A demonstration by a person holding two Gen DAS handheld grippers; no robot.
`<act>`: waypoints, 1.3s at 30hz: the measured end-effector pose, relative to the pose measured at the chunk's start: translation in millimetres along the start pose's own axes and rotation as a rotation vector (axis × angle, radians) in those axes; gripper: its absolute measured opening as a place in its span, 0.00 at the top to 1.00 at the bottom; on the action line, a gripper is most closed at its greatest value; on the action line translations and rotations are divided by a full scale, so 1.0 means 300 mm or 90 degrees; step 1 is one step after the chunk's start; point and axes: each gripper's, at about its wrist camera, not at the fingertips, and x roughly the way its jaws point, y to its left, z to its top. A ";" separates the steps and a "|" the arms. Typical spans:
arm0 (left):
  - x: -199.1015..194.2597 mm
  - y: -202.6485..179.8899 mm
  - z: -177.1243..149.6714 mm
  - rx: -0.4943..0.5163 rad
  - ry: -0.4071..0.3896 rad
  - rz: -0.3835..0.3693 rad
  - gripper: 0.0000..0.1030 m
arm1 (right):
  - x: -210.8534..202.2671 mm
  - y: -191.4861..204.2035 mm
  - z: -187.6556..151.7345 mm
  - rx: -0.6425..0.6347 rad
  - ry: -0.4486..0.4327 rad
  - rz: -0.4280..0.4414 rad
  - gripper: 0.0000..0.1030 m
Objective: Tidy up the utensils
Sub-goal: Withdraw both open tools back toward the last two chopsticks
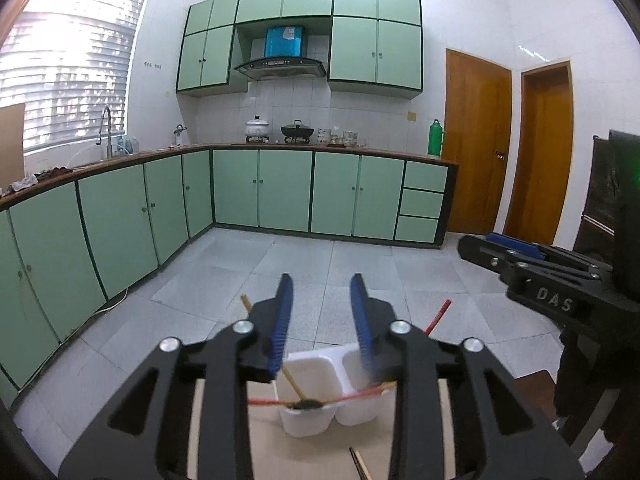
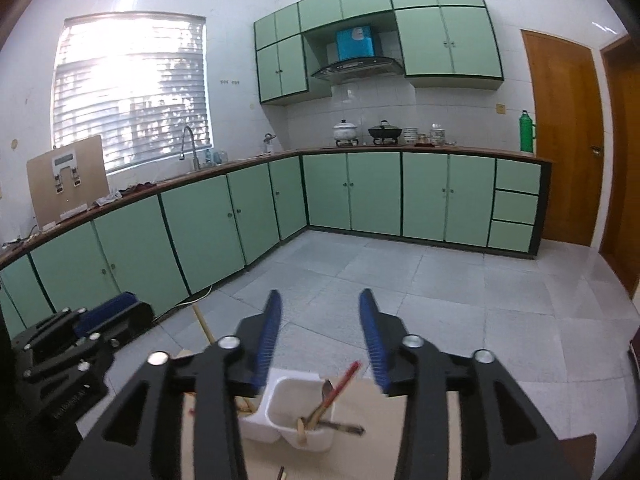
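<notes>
Both tongs (image 1: 322,286) (image 2: 320,300) agape above holder (image 2: 280,420)

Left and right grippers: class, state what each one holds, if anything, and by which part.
Nothing is held. The left gripper and the right gripper both stand open with bare pads, above the white utensil holder, where the chopsticks already rest.

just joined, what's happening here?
A person holds a claw in each hand above a white two-compartment utensil holder on a light table. The left claw and right claw are both open and empty. Chopsticks, including a red chopstick, already lean in the holder along with what looks like a spoon. One more utensil lies on the table near the bottom edge, not yet sorted.
</notes>
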 end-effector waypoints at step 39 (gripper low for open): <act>-0.308 0.056 -0.878 -0.036 0.277 0.055 0.25 | -0.299 0.147 -0.964 0.029 0.246 -0.050 0.25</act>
